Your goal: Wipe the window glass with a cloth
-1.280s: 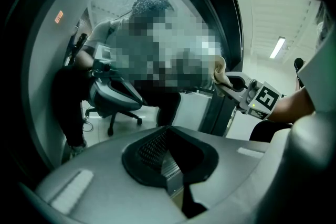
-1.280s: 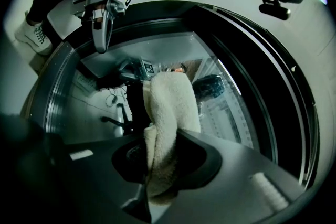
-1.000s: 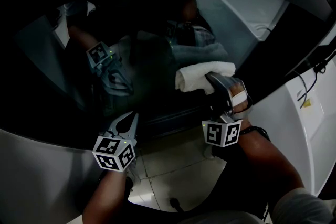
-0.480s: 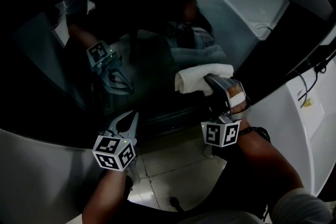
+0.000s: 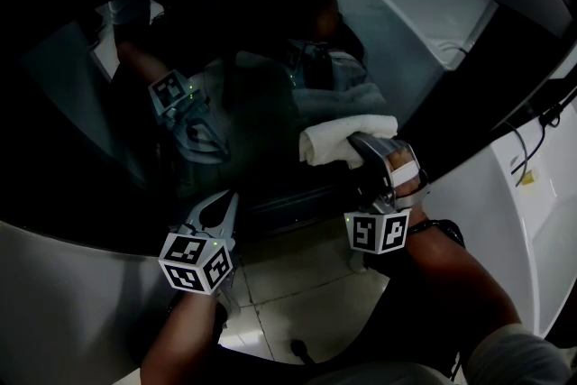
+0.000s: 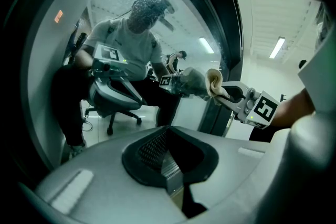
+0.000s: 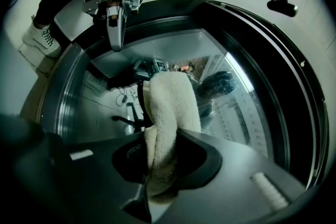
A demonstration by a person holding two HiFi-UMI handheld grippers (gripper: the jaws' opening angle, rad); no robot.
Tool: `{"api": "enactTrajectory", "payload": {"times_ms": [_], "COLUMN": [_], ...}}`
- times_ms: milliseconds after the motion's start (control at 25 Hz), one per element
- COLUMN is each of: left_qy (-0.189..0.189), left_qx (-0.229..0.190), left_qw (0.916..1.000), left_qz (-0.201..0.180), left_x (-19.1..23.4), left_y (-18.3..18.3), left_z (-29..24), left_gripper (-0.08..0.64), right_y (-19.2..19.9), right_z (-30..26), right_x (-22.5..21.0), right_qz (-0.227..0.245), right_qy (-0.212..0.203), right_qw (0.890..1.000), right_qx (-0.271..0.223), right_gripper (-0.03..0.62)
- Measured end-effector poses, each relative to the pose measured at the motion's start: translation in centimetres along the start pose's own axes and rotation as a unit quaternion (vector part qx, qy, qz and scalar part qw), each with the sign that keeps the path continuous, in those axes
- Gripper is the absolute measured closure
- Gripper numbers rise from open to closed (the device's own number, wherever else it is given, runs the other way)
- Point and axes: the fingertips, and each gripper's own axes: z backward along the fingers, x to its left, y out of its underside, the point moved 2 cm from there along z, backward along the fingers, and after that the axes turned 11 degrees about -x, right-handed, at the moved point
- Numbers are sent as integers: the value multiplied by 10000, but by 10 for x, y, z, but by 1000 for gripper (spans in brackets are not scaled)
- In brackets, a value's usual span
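Your right tool (image 5: 357, 145) is clamped tight on the folded white cloth (image 5: 341, 138). The right gripper view shows the cloth (image 7: 170, 113) pinched between the two jaws, with its thick roll standing out past them. The free end of the roll sits against the window glass (image 5: 225, 95) at the pane's lower right in the head view. In the left gripper view the cloth (image 6: 211, 84) meets its own reflection on the pane, so it is touching the glass (image 6: 68, 23). Your left tool (image 5: 225, 201) hangs lower and to the left, well apart from the cloth. Its jaws are brought together with nothing between them, as the left gripper view shows (image 6: 170, 165). In the right gripper view the left tool (image 7: 116, 26) points in over the dark round frame (image 7: 294, 113) of the window, its tip just at the edge of the pane. Pale floor tiles (image 5: 288, 275) show below, between your two forearms.
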Motion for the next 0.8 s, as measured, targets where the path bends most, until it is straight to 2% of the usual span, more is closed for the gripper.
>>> {"api": "enactTrajectory", "payload": {"times_ms": [800], "left_qy": [-18], "left_qx": [-22], "left_qw": [10000], "left_qz": [11], "left_x": [-5], "left_y": [-5], "left_z": [2], "left_gripper": [543], "right_y": [9], "right_z": [4], "right_x": [39], "right_qz": [-65], "right_qy": [-608], "right_qw": [9980], "right_qx": [166], "right_gripper": [509]}}
